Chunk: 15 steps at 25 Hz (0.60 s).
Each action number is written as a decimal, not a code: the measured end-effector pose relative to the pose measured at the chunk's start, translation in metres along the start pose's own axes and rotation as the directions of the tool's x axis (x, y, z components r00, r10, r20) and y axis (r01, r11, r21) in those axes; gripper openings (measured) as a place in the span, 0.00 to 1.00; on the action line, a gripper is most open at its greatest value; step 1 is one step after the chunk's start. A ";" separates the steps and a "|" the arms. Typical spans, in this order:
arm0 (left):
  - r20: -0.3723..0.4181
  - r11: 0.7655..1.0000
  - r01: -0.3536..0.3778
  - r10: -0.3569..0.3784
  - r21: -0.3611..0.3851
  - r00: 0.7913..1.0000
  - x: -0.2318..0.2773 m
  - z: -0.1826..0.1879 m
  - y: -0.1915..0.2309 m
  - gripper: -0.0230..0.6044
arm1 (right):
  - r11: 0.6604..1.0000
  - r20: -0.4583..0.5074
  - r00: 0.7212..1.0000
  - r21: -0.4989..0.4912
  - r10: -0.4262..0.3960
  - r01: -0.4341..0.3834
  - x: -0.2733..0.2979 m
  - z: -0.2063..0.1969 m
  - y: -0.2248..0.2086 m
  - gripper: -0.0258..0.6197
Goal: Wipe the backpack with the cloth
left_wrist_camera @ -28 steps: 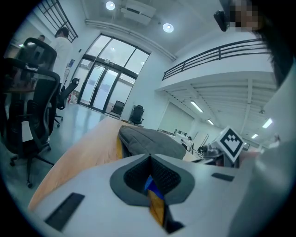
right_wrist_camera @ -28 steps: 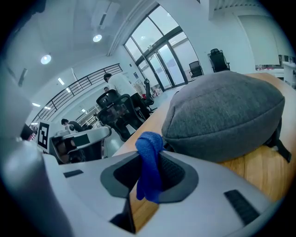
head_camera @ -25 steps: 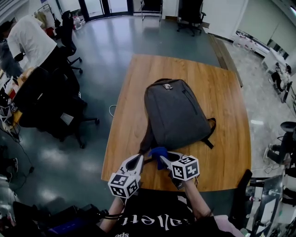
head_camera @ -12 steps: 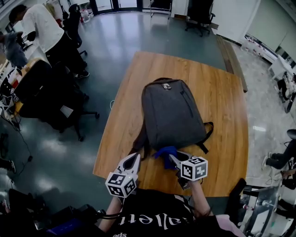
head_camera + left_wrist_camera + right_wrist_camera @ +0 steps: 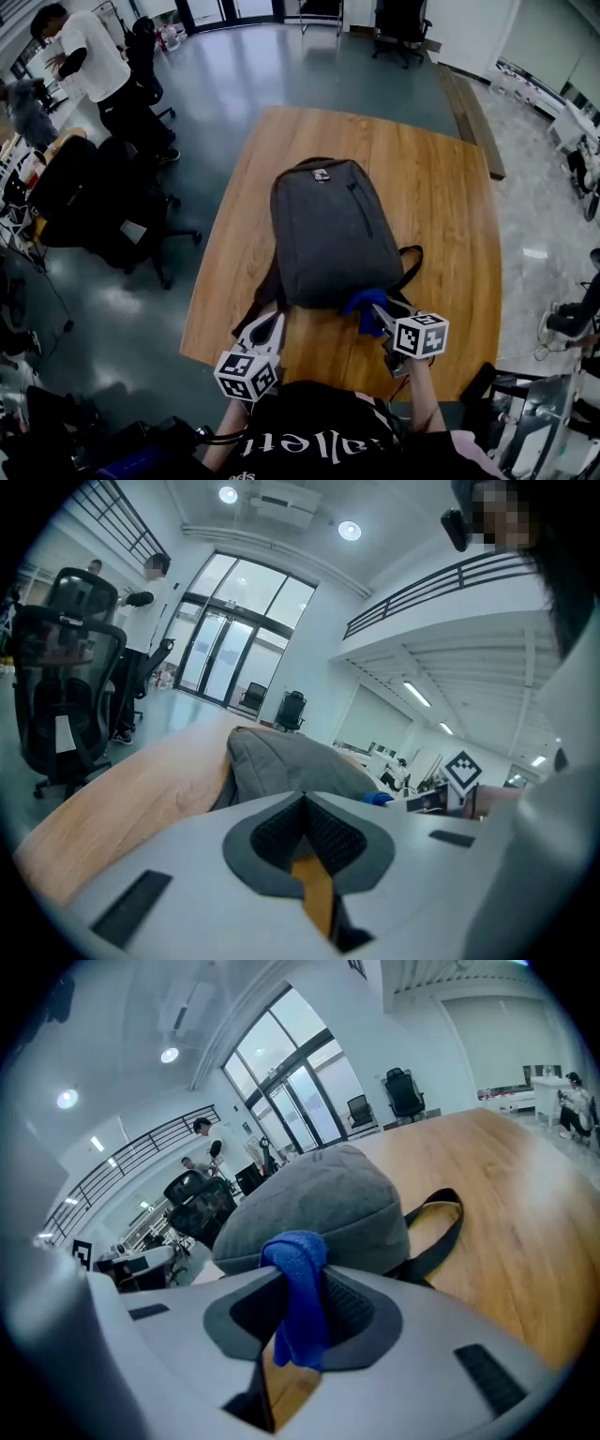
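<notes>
Blue cloth (image 5: 362, 306), pinched in the right hand-held gripper (image 5: 379, 313), meets the backpack (image 5: 330, 230) at its near edge.

Office chairs (image 5: 86, 199) and a person (image 5: 94, 66) stand beside the wooden table (image 5: 441, 206).

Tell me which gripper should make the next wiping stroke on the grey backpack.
Right. The right gripper has its jaws shut on the blue cloth, at the near end of the grey fabric backpack. The left gripper is shut on nothing, beside the backpack's corner.
</notes>
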<state>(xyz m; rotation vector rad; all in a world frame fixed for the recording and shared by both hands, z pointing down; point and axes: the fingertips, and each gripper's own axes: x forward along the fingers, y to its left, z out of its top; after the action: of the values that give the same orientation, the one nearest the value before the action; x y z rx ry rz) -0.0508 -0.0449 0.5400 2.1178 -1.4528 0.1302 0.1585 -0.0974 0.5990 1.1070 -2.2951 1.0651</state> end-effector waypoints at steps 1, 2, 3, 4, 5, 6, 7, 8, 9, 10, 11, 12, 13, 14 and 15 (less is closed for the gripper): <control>-0.004 1.000 0.003 -0.003 0.002 1.000 0.002 -0.001 -0.003 0.03 | 1.000 0.008 1.000 0.006 -0.011 0.011 -0.005 0.002 -0.008 0.17; -0.009 1.000 0.006 -0.006 0.005 1.000 0.005 -0.002 -0.007 0.03 | 1.000 0.014 1.000 0.011 -0.021 0.020 -0.009 0.004 -0.016 0.17; -0.014 1.000 0.011 -0.010 0.009 1.000 0.008 -0.003 -0.012 0.03 | 0.999 0.020 0.999 0.014 -0.030 0.029 -0.013 0.005 -0.024 0.17; -0.018 1.000 0.015 -0.015 0.012 1.000 0.011 -0.005 -0.016 0.03 | 0.999 0.024 0.999 0.017 -0.038 0.038 -0.017 0.006 -0.032 0.17; -0.022 1.000 0.021 -0.020 0.015 1.000 0.014 -0.007 -0.020 0.03 | 0.999 0.027 0.999 0.019 -0.046 0.045 -0.020 0.007 -0.039 0.17; -0.027 1.000 0.026 -0.025 0.017 0.999 0.017 -0.009 -0.024 0.03 | 0.998 0.029 0.998 0.019 -0.054 0.053 -0.024 0.008 -0.046 0.17; -0.032 0.999 0.031 -0.030 0.019 0.999 0.019 -0.011 -0.028 0.03 | 0.998 0.030 0.998 0.020 -0.062 0.061 -0.027 0.009 -0.053 0.17; -0.037 0.999 0.035 -0.034 0.020 0.999 0.022 -0.013 -0.031 0.03 | 0.997 0.032 0.997 0.020 -0.069 0.069 -0.030 0.010 -0.060 0.17; -0.041 0.999 0.038 -0.037 0.021 0.998 0.024 -0.015 -0.035 0.03 | 0.997 0.034 0.996 0.019 -0.077 0.077 -0.034 0.011 -0.066 0.17; -0.044 0.999 0.040 -0.039 0.022 0.998 0.025 -0.017 -0.038 0.03 | 0.996 0.036 0.996 0.018 -0.085 0.084 -0.037 0.012 -0.072 0.17; -0.046 0.999 0.042 -0.040 0.023 0.998 0.027 -0.018 -0.040 0.03 | 0.996 0.039 0.995 0.015 -0.092 0.091 -0.040 0.013 -0.078 0.17; -0.047 0.999 0.041 -0.040 0.024 0.998 0.029 -0.019 -0.042 0.03 | 0.995 0.043 0.994 0.012 -0.096 0.096 -0.044 0.016 -0.083 0.17; -0.047 0.999 0.039 -0.038 0.024 0.998 0.030 -0.020 -0.044 0.03 | 0.995 0.046 0.994 0.008 -0.100 0.099 -0.046 0.018 -0.088 0.17; -0.046 0.999 0.036 -0.035 0.023 0.998 0.031 -0.020 -0.045 0.03 | 0.995 0.047 0.994 0.003 -0.101 0.101 -0.049 0.020 -0.092 0.17; -0.045 0.999 0.033 -0.031 0.023 0.998 0.032 -0.020 -0.046 0.03 | 0.995 0.048 0.994 -0.003 -0.102 0.102 -0.052 0.022 -0.095 0.17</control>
<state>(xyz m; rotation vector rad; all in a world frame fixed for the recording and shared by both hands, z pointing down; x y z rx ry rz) 0.0076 -0.0496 0.5511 2.1423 -1.3974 0.1822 0.2650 -0.1267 0.5982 1.2456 -2.2493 1.0028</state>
